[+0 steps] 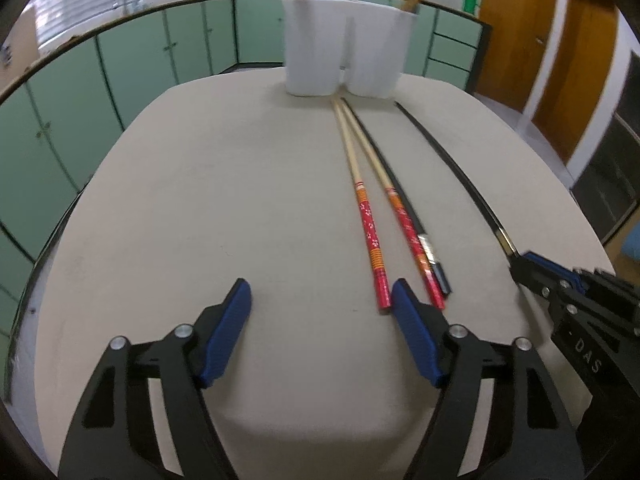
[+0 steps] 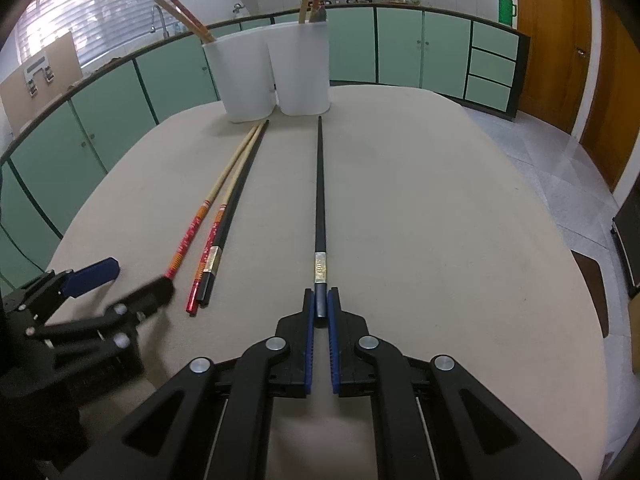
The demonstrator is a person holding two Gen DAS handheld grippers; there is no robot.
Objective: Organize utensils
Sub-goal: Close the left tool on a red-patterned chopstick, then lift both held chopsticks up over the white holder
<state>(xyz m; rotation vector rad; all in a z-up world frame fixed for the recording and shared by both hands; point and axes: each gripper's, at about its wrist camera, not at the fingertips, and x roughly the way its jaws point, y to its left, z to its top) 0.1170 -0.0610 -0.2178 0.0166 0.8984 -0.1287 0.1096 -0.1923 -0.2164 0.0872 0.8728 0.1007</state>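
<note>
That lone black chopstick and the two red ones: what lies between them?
One more black chopstick, beside the red chopsticks; then bare table up to the lone black chopstick. Right wrist view.

we see the chopsticks standing in the left white holder (image 1: pixel 312 46) cut off by the top edge at twelve o'clock in the left wrist view, and blurred. the right gripper (image 1: pixel 520 266) runs off that view's edge at four o'clock. in the right wrist view the left gripper (image 2: pixel 132 284) at eight o'clock is smeared, its nearer finger (image 2: pixel 154 292) hiding the butt of a red-handled chopstick (image 2: pixel 186 244).
</note>
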